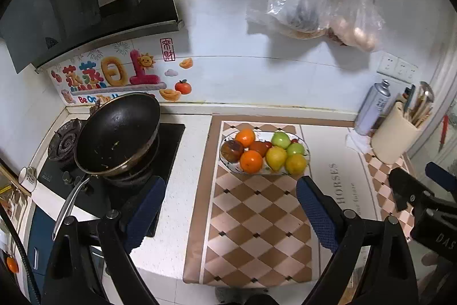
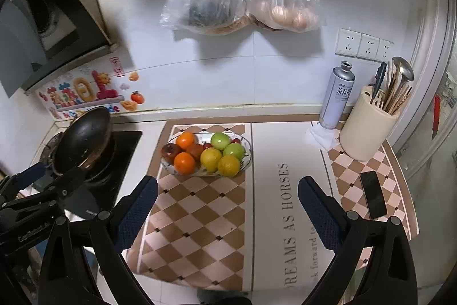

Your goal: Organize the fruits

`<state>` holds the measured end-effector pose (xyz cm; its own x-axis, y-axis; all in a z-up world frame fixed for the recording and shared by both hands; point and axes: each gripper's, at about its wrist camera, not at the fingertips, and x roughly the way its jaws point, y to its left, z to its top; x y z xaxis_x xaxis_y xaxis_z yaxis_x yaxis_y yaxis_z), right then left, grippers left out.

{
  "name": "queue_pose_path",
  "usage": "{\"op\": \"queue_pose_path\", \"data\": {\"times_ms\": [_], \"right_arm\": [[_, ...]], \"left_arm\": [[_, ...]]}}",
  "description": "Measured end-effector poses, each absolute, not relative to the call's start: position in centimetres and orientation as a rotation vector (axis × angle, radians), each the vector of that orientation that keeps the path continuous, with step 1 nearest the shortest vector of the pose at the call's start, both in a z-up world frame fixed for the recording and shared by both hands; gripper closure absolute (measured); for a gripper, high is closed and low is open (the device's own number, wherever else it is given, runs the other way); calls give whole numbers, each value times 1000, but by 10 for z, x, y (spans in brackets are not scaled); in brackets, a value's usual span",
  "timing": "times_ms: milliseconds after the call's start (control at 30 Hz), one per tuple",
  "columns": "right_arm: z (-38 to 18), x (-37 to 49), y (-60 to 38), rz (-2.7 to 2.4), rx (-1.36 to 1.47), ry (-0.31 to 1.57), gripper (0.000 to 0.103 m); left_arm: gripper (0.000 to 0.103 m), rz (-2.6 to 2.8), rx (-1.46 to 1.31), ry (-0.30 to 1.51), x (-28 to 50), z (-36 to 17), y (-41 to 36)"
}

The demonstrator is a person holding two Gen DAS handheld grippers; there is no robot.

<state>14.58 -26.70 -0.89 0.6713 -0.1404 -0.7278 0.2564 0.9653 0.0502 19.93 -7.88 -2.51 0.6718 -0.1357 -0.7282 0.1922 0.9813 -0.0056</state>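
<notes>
Where the checkered mat (image 2: 200, 219) turns plain white beside the fruit plate (image 2: 245, 159), it reads "DREAMS AS HORSES", and the grey can (image 2: 337, 96) well to the right of the plate bears Chinese characters. The plate sits on the desk, holding two oranges (image 2: 184, 162), two green apples (image 2: 220, 140), yellow fruits (image 2: 210, 159) and dark red ones (image 2: 170, 151). The left claw (image 1: 231, 205) and right claw (image 2: 228, 205) both hover nearer than the plate, spread wide, grasping nothing. A wok (image 1: 117, 133) stands left of it.
</notes>
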Motion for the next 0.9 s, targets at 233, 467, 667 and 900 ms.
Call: {"op": "queue_pose_path", "data": {"times_ms": [233,467,667,900], "right_arm": [[-33,185,-278,-234,157,853,2],[-52,205,-282,-236,147,894,2],[-58,210,-287,-248,146,904,2],[-60,213,-291,-251,145,908,2]], "left_arm": [[9,-160,89,854,236,-43,-89],[9,-149,102,903,258,-64,-95],[9,-147,94,917,266,-70,-96],[4,-165,99,921,271,-71,-100]]}}
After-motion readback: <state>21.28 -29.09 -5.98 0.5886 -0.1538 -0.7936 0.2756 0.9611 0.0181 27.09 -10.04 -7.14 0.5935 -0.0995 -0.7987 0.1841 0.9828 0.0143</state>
